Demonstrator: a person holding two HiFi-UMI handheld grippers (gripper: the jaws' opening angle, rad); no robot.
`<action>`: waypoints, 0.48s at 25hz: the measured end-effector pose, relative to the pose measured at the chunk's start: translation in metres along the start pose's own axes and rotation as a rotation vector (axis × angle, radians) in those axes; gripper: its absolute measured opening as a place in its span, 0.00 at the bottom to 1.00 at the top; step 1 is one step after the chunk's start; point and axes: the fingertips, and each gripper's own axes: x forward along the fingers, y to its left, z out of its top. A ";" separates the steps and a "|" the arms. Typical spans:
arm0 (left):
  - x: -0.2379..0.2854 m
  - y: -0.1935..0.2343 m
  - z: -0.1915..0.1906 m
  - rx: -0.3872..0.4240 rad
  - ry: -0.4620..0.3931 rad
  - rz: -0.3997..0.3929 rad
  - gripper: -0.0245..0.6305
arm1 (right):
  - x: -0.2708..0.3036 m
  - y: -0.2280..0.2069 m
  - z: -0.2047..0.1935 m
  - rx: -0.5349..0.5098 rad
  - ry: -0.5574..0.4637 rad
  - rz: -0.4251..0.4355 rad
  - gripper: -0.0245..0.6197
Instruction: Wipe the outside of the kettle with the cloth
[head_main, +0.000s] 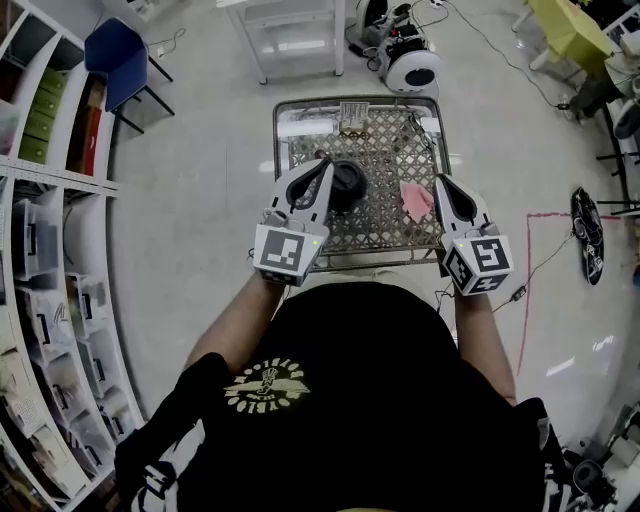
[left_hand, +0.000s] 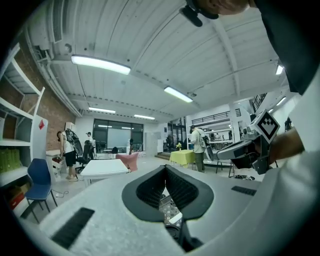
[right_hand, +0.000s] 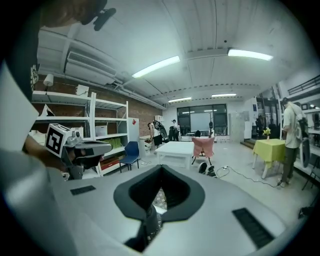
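Right now we are holding both grippers over the near part of the wire-mesh table (head_main: 385, 240). The left gripper (head_main: 325, 164) is showing its fingers pressed together on nothing, and the right gripper (head_main: 441, 182) is likewise closed and empty. The dark kettle (head_main: 352, 186) is standing near the table's middle, its long axis running upright; we cannot tell where its spout is pointing. The pink cloth (head_main: 416, 200) is lying on the table's right part, apart from the kettle.

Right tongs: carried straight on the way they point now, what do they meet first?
Likely nothing near: the right tongs aim above the mesh table, toward the distant white table; depth is unclear.
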 end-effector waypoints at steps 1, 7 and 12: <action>-0.002 0.000 0.001 0.003 -0.001 -0.004 0.05 | -0.001 0.002 0.000 -0.001 -0.003 -0.002 0.05; -0.007 0.008 -0.002 0.002 0.026 0.010 0.05 | -0.006 0.017 0.003 -0.016 -0.014 0.031 0.05; -0.003 -0.002 0.004 0.003 0.036 0.040 0.05 | -0.009 0.011 0.004 -0.033 -0.012 0.092 0.05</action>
